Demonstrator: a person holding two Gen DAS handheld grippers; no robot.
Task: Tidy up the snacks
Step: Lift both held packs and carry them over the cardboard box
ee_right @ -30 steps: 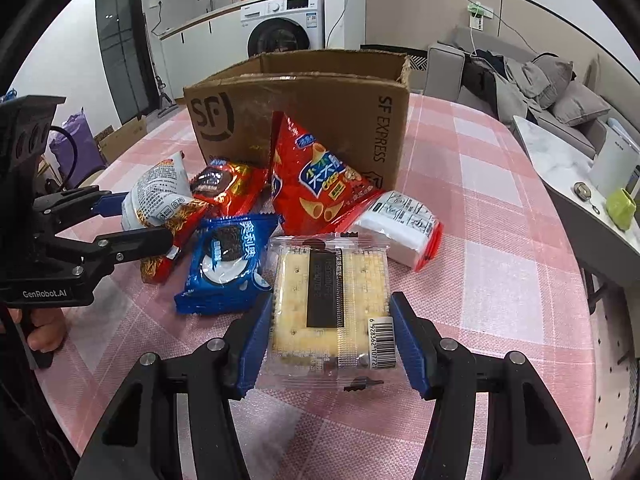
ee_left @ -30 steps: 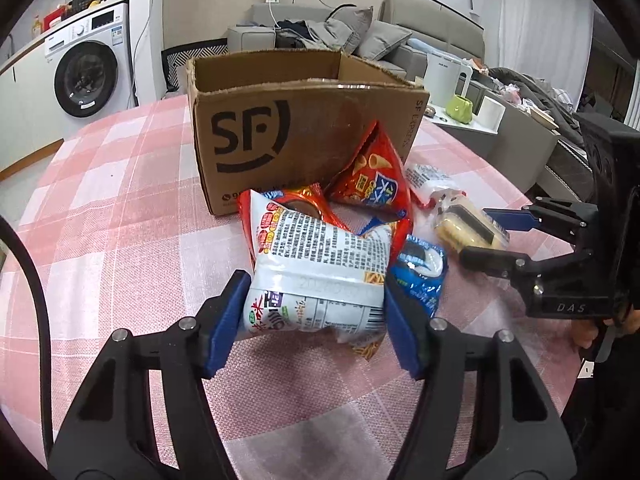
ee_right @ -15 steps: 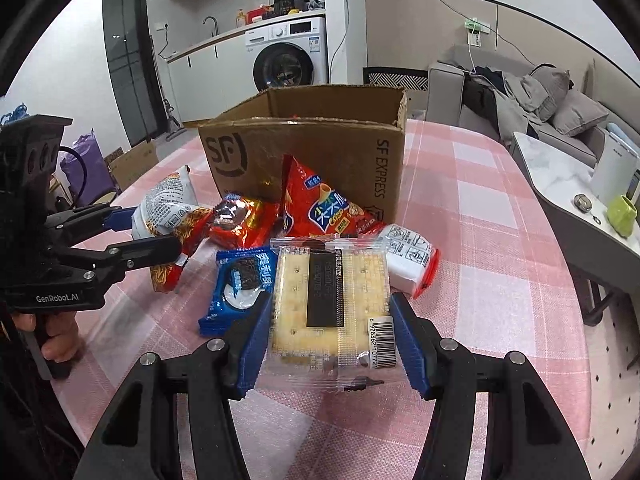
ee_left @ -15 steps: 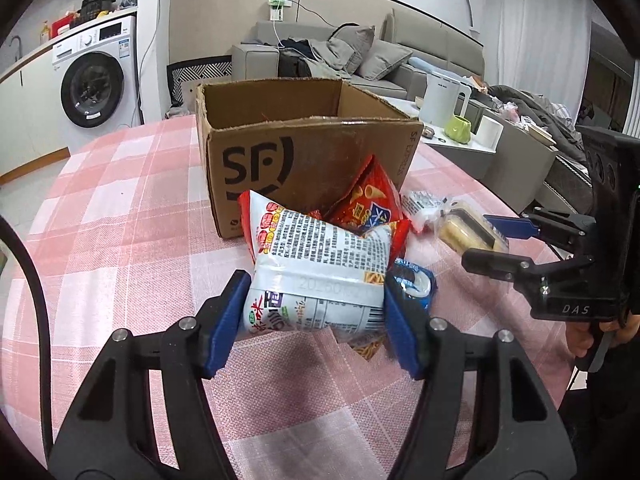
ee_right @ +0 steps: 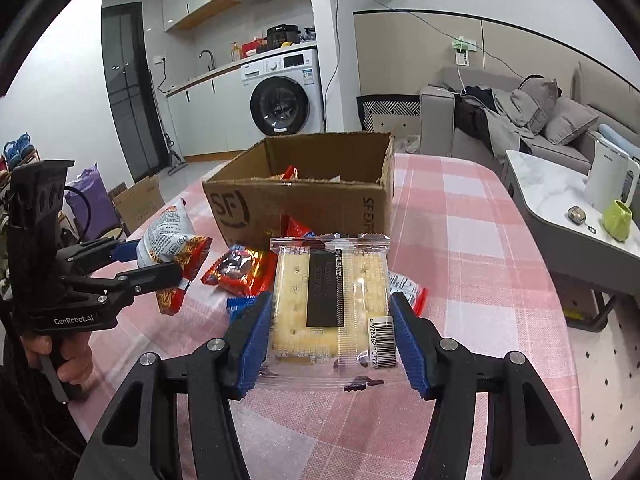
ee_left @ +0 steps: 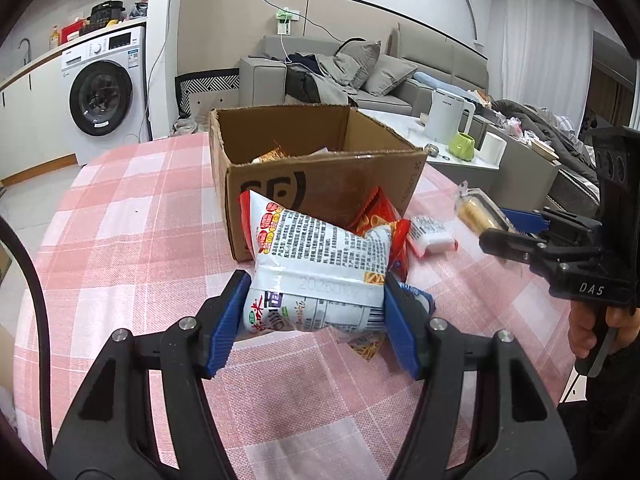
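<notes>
I have the left gripper (ee_left: 316,312) closed on the white snack bag (ee_left: 320,276) and the right gripper (ee_right: 332,340) closed on the cracker packet (ee_right: 330,304), both lifted off the tabletop (ee_left: 132,240) with the cardboard box (ee_left: 316,168) at 12 o'clock; my worry is either slippery wrapper sliding from the fingers or catching the box's near wall. Since a second ago both have risen, and I now see snacks inside the box

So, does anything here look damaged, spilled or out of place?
Nothing is spilled or torn. The cardboard box has ragged top edges with no flaps. The white chip bag bulges, squeezed by the left gripper. The right gripper holds the cracker pack flat.
</notes>
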